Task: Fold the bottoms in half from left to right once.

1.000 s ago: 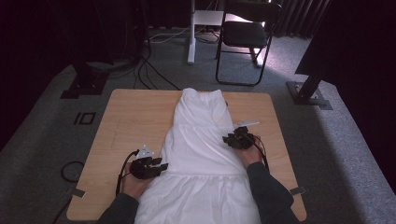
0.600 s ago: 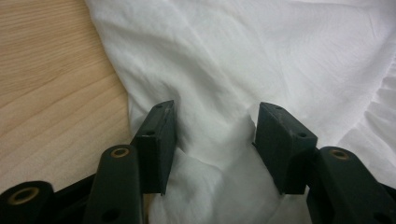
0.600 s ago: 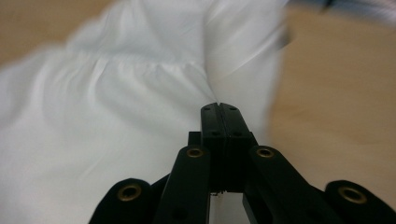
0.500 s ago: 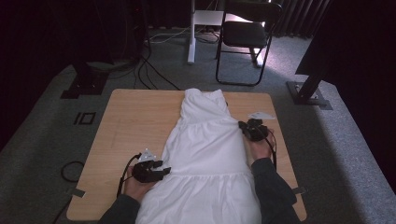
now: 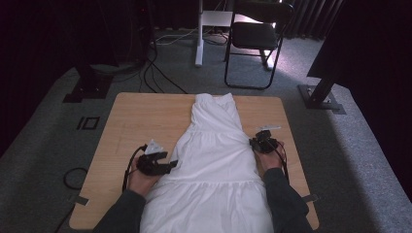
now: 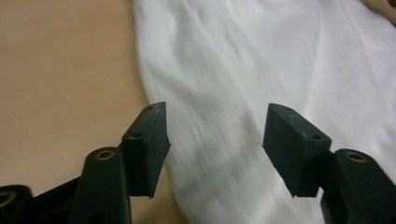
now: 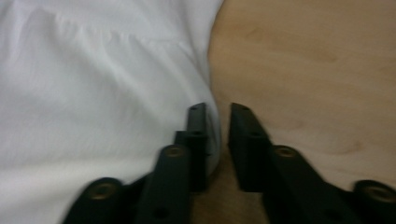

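High view. White dress (image 5: 214,165) laid lengthwise down the middle of the wooden table (image 5: 145,116), bodice toward 12 o'clock, skirt spreading toward 6 o'clock and running off the near edge. Left gripper (image 5: 170,166) at the dress's 9 o'clock edge, held in the left hand (image 5: 141,178), cable looping beside it. Right gripper (image 5: 252,142) at the dress's 3 o'clock edge, held in the right hand (image 5: 270,158). Folding chair (image 5: 257,39) on the grey carpet beyond the table at 12 o'clock; cables on the floor at 11 o'clock.

Left gripper view. Jaws spread wide apart, holding nothing. White dress (image 6: 243,84) lies beneath and between them; its edge runs just by the jaw at 8 o'clock. Bare table (image 6: 60,79) at 9 o'clock.

Right gripper view. Jaws nearly closed, a narrow gap between them. Edge of the dress (image 7: 93,84) lies against the jaw at 7 o'clock; whether cloth is pinched, cannot tell. Table (image 7: 317,70) from 1 to 4 o'clock.
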